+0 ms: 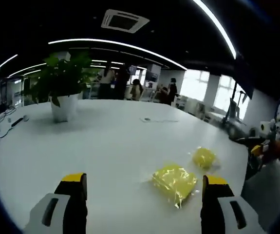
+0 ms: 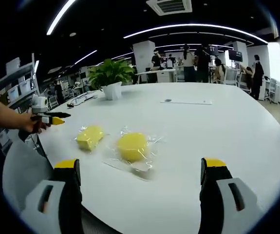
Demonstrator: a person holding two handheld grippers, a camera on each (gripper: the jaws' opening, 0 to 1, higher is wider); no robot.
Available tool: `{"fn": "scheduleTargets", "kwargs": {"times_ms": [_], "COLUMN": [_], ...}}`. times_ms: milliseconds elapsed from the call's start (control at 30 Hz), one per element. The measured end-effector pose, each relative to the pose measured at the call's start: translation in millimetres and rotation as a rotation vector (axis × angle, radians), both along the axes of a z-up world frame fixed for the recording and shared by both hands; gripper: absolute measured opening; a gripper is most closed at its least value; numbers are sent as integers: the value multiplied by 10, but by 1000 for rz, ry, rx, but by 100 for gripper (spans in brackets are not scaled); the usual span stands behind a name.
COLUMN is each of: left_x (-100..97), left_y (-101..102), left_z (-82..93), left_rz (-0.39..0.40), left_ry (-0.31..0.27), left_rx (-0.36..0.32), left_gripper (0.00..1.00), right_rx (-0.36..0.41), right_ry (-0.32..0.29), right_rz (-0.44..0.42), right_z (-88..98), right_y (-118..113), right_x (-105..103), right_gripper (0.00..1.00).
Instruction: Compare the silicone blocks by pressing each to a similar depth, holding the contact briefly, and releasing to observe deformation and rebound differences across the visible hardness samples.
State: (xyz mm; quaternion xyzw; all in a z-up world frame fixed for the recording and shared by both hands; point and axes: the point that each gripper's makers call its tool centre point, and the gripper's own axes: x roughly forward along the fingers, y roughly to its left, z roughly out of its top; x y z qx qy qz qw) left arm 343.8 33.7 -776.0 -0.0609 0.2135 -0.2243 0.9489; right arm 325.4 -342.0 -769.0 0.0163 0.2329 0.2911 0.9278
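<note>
Both grippers hover with fingers spread wide, holding nothing. On the smooth white desk (image 2: 217, 136), between and beyond the right gripper (image 2: 140, 170) fingers, lies a round yellow silicone block (image 2: 132, 146) in crinkled clear wrap; a squarish yellow silicone block (image 2: 90, 137) lies just beside it, toward the left gripper (image 1: 144, 190). A potted plant (image 1: 64, 85) stands far beyond.

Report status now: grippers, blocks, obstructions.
Left gripper open, off table edge. Right gripper open, above table. Square block, round block untouched, bagged. Nothing in the way.
</note>
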Motion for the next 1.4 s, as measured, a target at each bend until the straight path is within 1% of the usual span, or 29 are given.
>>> {"fn": "scheduleTargets", "kwargs": {"times_ms": [133, 200, 267, 333, 400, 533, 600, 700, 800, 900, 933, 967, 1033, 1133, 1233, 1300, 1333, 1400], "left_x": [-166, -206, -240, -288, -347, -512, -566, -571, -560, -552, -558, -559, -556, -565, -575, -582, -586, -585], "left_y": [99, 144, 212, 257, 277, 310, 334, 392, 432, 435, 421, 425, 477, 518, 523, 529, 518, 505], "left_z": [97, 127, 158, 228, 295, 355, 361, 378, 424, 430, 440, 442, 431, 426, 437, 433, 440, 463], "left_rz": [43, 53, 69, 86, 88, 83, 73, 62, 65, 59, 56, 57, 77, 86, 73, 64, 57, 45], "left_ry": [-33, -46, -53, -63, -84, -102, -98, -103, -113, -108, -110, -108, -99, -95, -94, -79, -71, -77], "left_rx": [-29, -26, -24, -26, -12, -3, 4, 8, 2, -9, -12, -16, -31, -37, -30, -37, -41, -28], "left_gripper": [100, 100, 100, 100, 100, 100, 100, 100, 100, 100, 100, 100, 100, 100, 100, 100, 100, 100], "right_rx": [-14, -15, -18, -8, 3, -17, -20, -24, -19, -15, -13, -15, -28, -28, -25, -24, -23, -28], "right_ry": [9, 8, 13, 25, 14, -2, 1, -1, -9, -5, -30, -41, -22, -18, -21, -22, -29, -37], "right_rz": [37, 51, 50, 31, 24, 29, 16, -5, -27, -37, -34, -31, -35, -52, -70, -76, -74, -58], "right_z": [-17, -16, -15, 10, 71, 69, 78, 111, 183, 194, 215, 229, 202, 216, 260, 290, 331, 380], "right_y": [-60, -85, -120, -168, -164, -145, -164, -198, -222, -224, -213, -200, -202, -223, -222, -212, -195, -147], "right_x": [28, 47, 66, 92, 107, 95, 73, 50, 35, 29, 35, 23, -1, -28, -42, -48, -58, -89], "right_gripper": [96, 96, 96, 96, 96, 96, 96, 96, 96, 96, 96, 96, 96, 96, 96, 96, 96, 96]}}
